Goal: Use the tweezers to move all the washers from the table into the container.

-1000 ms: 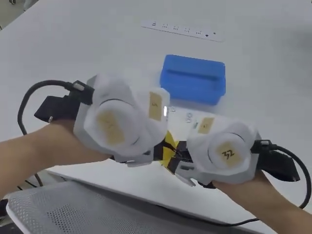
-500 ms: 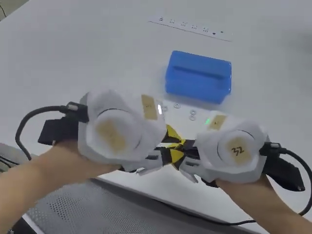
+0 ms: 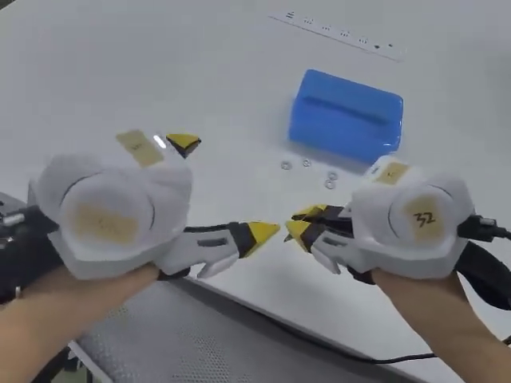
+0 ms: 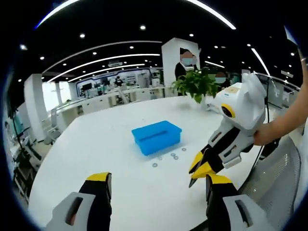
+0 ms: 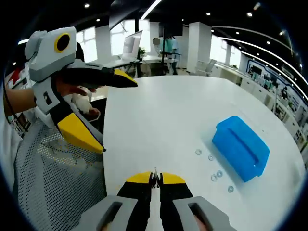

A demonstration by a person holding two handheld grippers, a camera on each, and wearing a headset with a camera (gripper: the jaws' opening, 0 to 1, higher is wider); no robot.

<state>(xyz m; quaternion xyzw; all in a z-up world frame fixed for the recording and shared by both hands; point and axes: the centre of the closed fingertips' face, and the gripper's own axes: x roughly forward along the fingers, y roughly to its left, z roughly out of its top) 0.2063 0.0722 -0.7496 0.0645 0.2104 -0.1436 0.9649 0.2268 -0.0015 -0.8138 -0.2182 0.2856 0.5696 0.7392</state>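
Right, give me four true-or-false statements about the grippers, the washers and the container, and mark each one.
1. The left gripper has its jaws wide apart. True.
2. The washers lie inside the blue container. False: they lie on the table beside it.
3. The right gripper is shut on the tweezers. True.
4. The power strip lies between the grippers and the container. False: it lies beyond the container.
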